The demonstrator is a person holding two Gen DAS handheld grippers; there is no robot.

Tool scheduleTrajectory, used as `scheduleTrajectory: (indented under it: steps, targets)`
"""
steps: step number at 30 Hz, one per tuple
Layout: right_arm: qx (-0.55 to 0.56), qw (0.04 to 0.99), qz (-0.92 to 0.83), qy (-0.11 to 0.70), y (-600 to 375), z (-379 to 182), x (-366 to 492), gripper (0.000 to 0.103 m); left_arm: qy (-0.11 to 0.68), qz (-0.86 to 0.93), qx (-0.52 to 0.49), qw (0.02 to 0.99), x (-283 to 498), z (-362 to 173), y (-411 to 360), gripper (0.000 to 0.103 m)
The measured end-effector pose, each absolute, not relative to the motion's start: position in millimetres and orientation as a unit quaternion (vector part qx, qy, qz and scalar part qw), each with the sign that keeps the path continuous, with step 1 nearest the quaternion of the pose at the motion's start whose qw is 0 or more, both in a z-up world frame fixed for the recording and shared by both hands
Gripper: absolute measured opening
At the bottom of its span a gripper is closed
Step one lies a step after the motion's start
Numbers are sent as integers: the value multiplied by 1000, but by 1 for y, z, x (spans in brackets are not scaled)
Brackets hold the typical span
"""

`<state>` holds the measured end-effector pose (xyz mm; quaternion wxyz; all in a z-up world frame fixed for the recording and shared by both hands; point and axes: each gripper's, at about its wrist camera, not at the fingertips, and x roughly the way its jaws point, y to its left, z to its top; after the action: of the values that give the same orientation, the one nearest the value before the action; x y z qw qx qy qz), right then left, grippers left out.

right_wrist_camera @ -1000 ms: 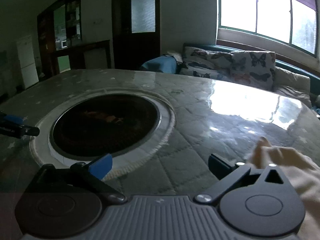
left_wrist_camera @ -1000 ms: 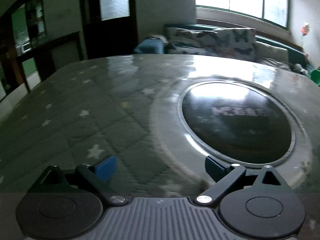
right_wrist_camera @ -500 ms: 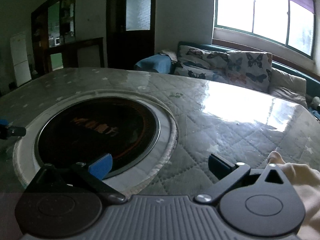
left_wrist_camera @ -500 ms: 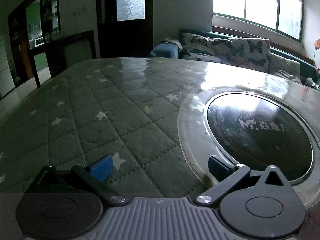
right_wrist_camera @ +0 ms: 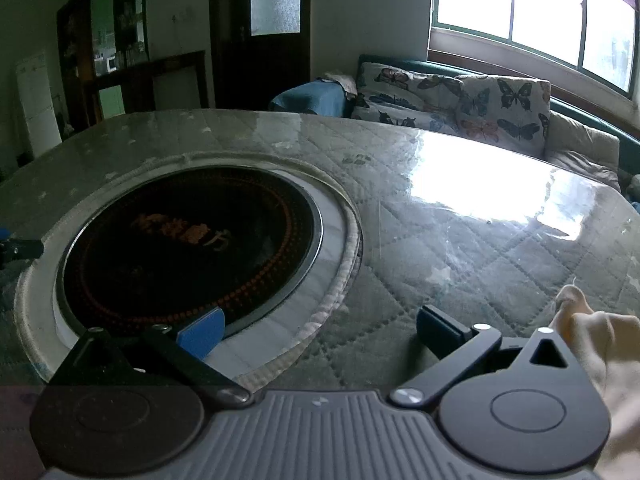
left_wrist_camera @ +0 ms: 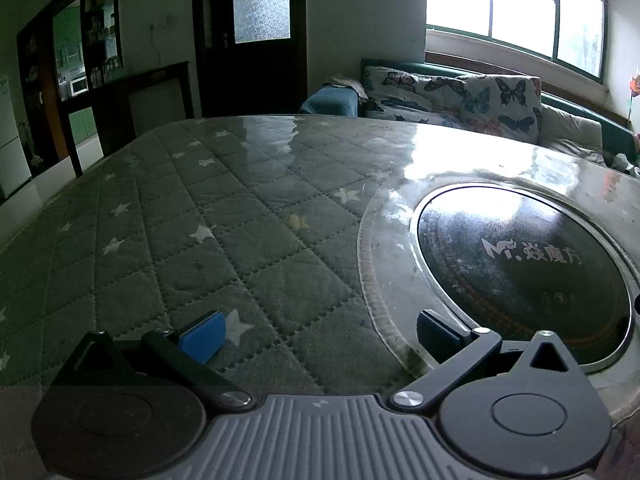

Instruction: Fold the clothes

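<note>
Left wrist view: the left gripper (left_wrist_camera: 320,336) is held low over a round table (left_wrist_camera: 168,240) that is covered with a grey-green quilted cloth printed with white stars, under a glossy clear sheet. Its two blue-padded fingers (left_wrist_camera: 202,336) are spread wide, and nothing is held between them. A round black induction cooktop (left_wrist_camera: 524,272) with a white logo is set into the table, ringed by a pale border; the right finger is seen over that border, the left finger over the quilted cloth.

In the right wrist view, the right gripper (right_wrist_camera: 320,334) is likewise kept wide apart and empty, its left pad (right_wrist_camera: 202,332) over the rim of the cooktop (right_wrist_camera: 188,244) and its right finger over the quilted surface. A cream-coloured garment (right_wrist_camera: 600,344) is seen at the lower right edge of that view, lying on the table just beside the right finger and partly hidden behind the gripper's body; whether it is touched by the finger cannot be told. A small dark gripper tip (right_wrist_camera: 20,246) is visible at the far left edge.

Beyond the table, butterfly-print cushions (right_wrist_camera: 460,96) are lined on a sofa under a bright window (right_wrist_camera: 536,12), and a dark door (left_wrist_camera: 256,36) is seen at the back.
</note>
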<state>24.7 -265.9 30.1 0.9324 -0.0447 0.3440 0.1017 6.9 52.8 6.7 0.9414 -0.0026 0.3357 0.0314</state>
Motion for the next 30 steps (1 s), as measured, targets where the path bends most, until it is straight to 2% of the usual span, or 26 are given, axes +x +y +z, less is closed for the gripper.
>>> scheduleTrajectory:
  steps: [30]
  targets:
    - [-54,931,100,346,-266,30,26,103,334,30,-4,942,10,5,54,103]
